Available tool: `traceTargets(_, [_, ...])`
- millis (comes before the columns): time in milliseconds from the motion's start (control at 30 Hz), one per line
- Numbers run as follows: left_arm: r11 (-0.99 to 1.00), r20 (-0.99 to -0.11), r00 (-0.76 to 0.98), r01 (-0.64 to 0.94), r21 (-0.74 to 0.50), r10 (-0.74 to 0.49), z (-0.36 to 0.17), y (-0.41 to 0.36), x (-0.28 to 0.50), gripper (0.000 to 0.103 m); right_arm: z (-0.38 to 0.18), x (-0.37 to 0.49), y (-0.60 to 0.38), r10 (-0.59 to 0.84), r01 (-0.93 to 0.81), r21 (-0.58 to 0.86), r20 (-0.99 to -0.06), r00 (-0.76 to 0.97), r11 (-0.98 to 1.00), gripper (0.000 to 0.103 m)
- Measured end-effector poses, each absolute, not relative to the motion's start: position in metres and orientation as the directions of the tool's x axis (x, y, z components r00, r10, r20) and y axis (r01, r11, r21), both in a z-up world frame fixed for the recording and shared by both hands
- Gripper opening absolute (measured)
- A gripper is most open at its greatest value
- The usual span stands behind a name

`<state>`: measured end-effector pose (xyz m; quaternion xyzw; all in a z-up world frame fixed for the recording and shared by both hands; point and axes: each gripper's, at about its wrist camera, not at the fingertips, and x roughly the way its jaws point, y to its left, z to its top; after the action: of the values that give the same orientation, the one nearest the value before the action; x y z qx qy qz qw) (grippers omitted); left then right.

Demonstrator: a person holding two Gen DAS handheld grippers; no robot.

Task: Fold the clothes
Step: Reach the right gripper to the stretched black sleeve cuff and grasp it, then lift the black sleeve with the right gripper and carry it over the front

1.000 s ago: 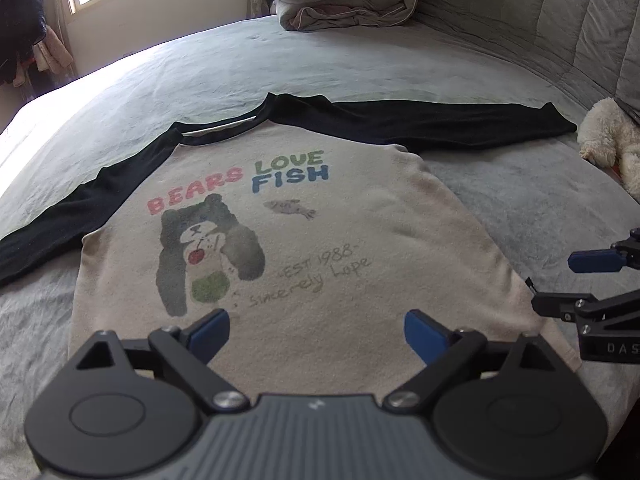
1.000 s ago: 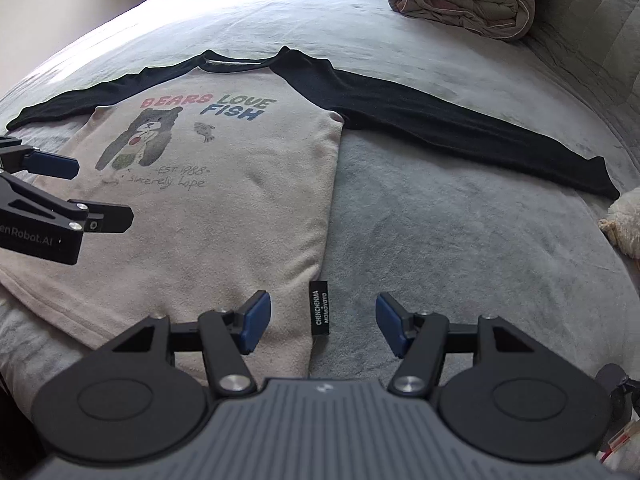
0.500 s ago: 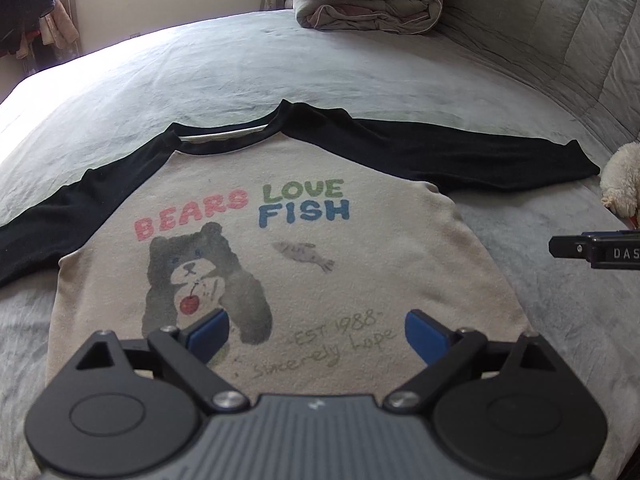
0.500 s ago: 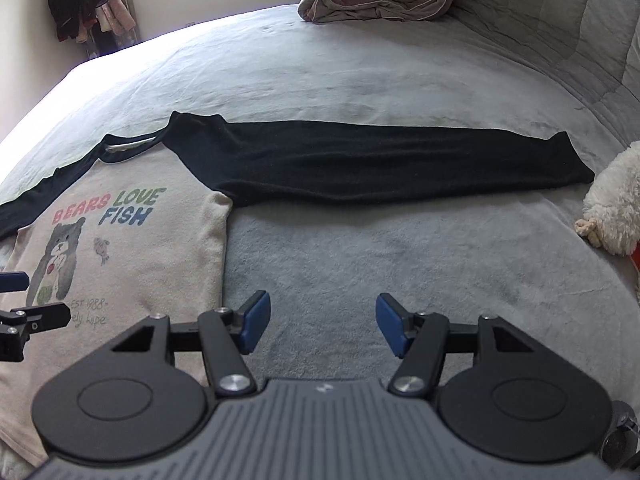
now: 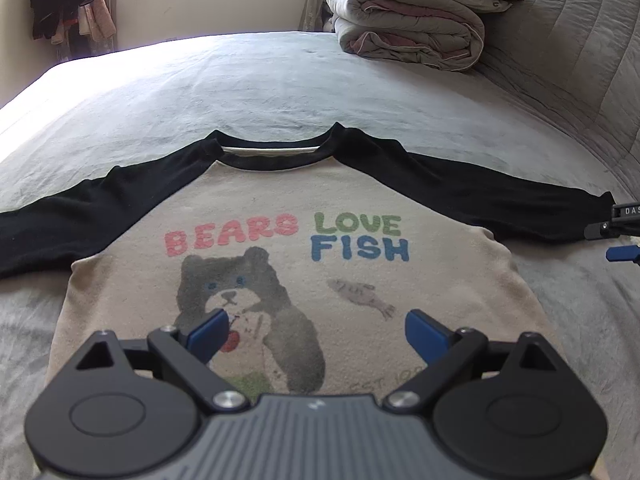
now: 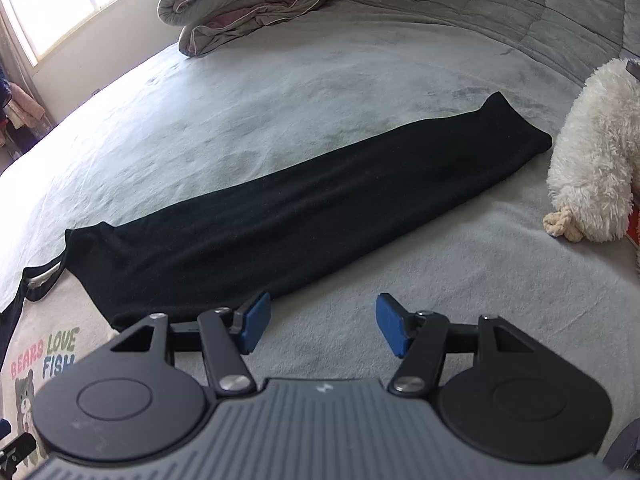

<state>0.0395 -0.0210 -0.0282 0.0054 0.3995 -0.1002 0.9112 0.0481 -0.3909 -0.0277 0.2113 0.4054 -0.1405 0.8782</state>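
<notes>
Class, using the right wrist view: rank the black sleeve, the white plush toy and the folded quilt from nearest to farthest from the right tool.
Measured from the right tool:
1. Black sleeve, just ahead, running left to upper right.
2. White plush toy, at the right edge, beside the cuff.
3. Folded quilt, far back, upper left.

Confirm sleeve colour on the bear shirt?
Black sleeves on a cream body; clearest in the left wrist view.
</notes>
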Motion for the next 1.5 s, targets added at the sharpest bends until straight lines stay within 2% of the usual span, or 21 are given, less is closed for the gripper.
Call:
traceTargets(333, [0.984, -0.734, 0.657, 0.151, -0.097, -0.173, -0.03, -0.004, 0.054, 0.095, -0.048, 0.069, -0.441, -0.139, 0.569, 0.387, -0.727, 0.672, 0.726, 0.062])
traceTargets(633, [0.986, -0.734, 0.659, 0.118, -0.115, -0.164, -0.027, 0.008, 0.059, 0.095, -0.057, 0.084, -0.453, -0.26, 0.613, 0.388, -0.657, 0.708, 0.689, 0.051])
traceTargets(733, [0.987, -0.734, 0.66, 0.106, -0.122, -0.161, -0.026, 0.012, 0.061, 0.096, -0.059, 0.086, -0.453, -0.314, 0.634, 0.344, -0.647, 0.694, 0.692, 0.029])
traceTargets(767, [0.987, -0.734, 0.66, 0.102, -0.125, -0.161, -0.026, 0.013, 0.062, 0.095, -0.058, 0.086, -0.453, -0.321, 0.638, 0.337, -0.648, 0.691, 0.693, 0.018])
traceTargets(800, [0.987, -0.734, 0.66, 0.098, -0.129, -0.161, -0.026, 0.015, 0.062, 0.095, -0.057, 0.086, -0.454, -0.317, 0.634, 0.343, -0.645, 0.695, 0.693, 0.012])
traceTargets(1000, [0.985, -0.734, 0.657, 0.093, -0.148, -0.172, -0.024, 0.018, 0.062, 0.095, -0.038, 0.081, -0.448, -0.307, 0.596, 0.359, -0.605, 0.734, 0.718, 0.008])
traceTargets(1500, [0.977, -0.738, 0.647, 0.061, -0.204, -0.194, -0.019, 0.032, 0.063, 0.095, 0.039, 0.084, -0.387, -0.212, 0.399, 0.355, -0.463, 0.861, 0.845, 0.006])
